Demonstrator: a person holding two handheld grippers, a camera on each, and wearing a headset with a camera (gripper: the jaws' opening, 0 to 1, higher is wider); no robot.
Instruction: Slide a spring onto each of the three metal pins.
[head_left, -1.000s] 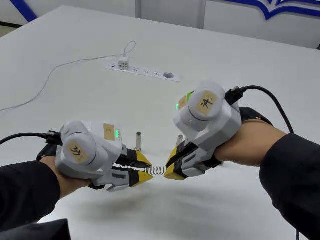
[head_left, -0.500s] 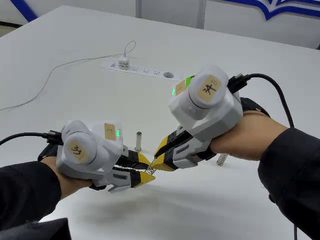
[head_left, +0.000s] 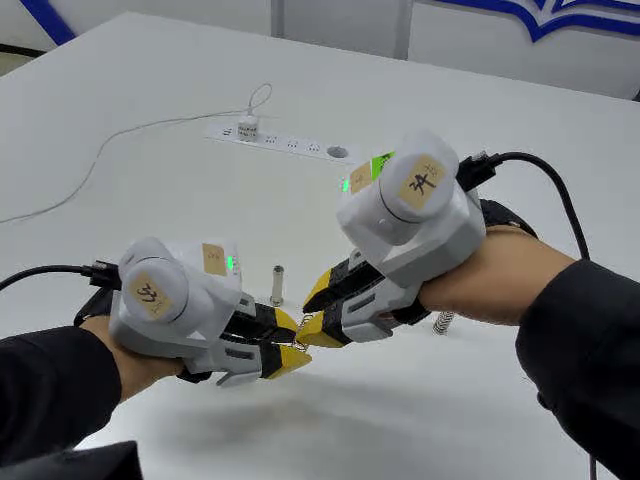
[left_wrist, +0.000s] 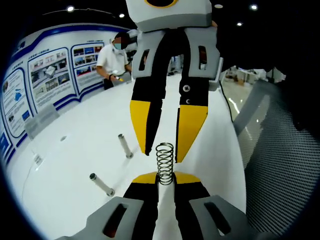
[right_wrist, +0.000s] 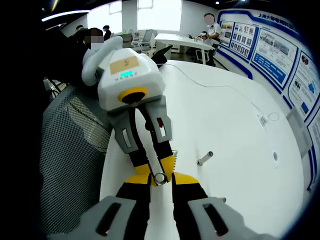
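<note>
My left gripper (head_left: 285, 352) is shut on the near end of a small steel spring (left_wrist: 165, 161), which sticks straight out from its jaws. My right gripper (head_left: 312, 322) meets it tip to tip. Its yellow fingers (left_wrist: 146, 125) stand a little apart on either side of the spring's free end, which appears as a ring (right_wrist: 160, 178) between the right jaws. Two bare metal pins (left_wrist: 124, 145) (left_wrist: 100, 184) stand on the white table; one pin (head_left: 277, 283) is just beyond the left gripper. A third pin carrying a spring (head_left: 441, 322) stands by the right hand.
A white power strip (head_left: 290, 143) with a plugged-in charger and thin cable (head_left: 120, 133) lies far back on the white table (head_left: 420, 420). A black cable (head_left: 545, 190) trails from the right gripper. A mesh chair back (left_wrist: 272, 150) is beside the table, and people stand in the room beyond.
My right gripper has moved left and closed the distance to the left gripper, so the spring between them is almost covered. The pin with a spring by the right hand has come into sight.
</note>
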